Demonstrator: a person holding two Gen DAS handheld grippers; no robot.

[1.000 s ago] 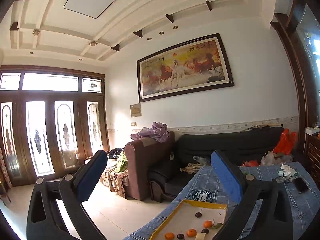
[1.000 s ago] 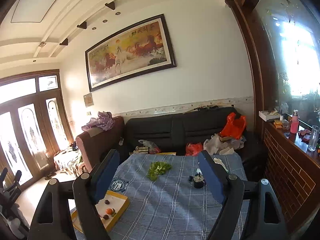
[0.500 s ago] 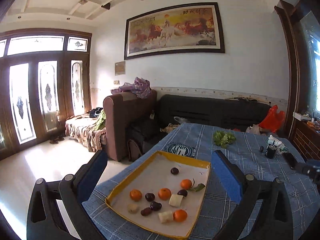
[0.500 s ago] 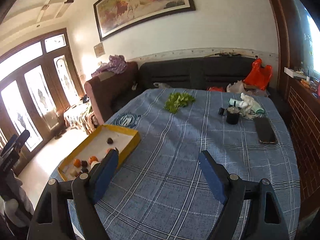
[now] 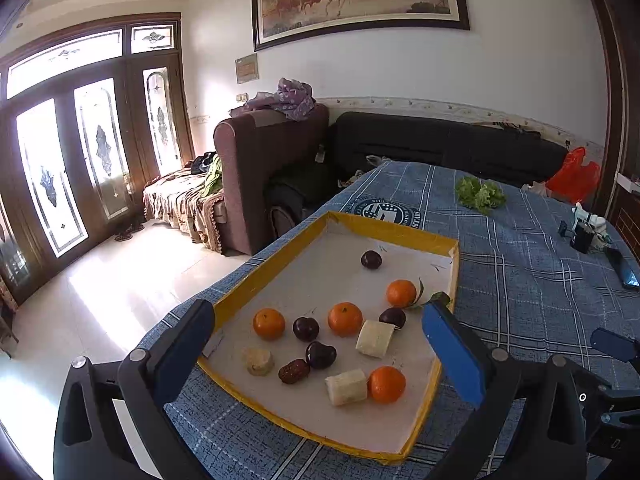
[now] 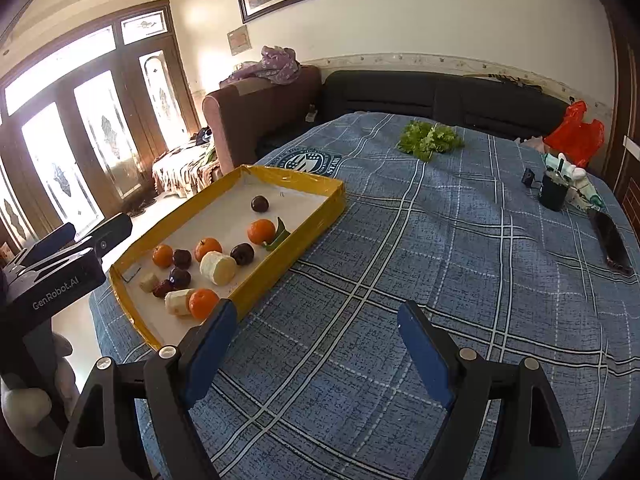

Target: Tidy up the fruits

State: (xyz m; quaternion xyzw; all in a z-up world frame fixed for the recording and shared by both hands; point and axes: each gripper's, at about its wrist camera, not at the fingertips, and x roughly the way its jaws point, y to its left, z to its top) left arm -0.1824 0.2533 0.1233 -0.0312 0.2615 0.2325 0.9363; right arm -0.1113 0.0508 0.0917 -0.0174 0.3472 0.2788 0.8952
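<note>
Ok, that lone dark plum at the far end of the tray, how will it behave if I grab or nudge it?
The plum looks round and glossy, so it probably rolls freely across the flat tray and may slip between pads. Likely light, and too firm a squeeze could bruise it.

Tray (image 5: pixel 384 232) was yellow-edged and white inside, oranges (image 5: pixel 269 323) bright orange, table (image 6: pixel 440 240) cloth blue plaid with white lines, tongs' pads (image 5: pixel 454 354) blue.

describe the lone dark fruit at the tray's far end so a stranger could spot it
On the blue plaid table sits a yellow-rimmed tray. The plum lies alone near its far wall, past the leafy orange; the other dark fruits sit in the near cluster.
</note>
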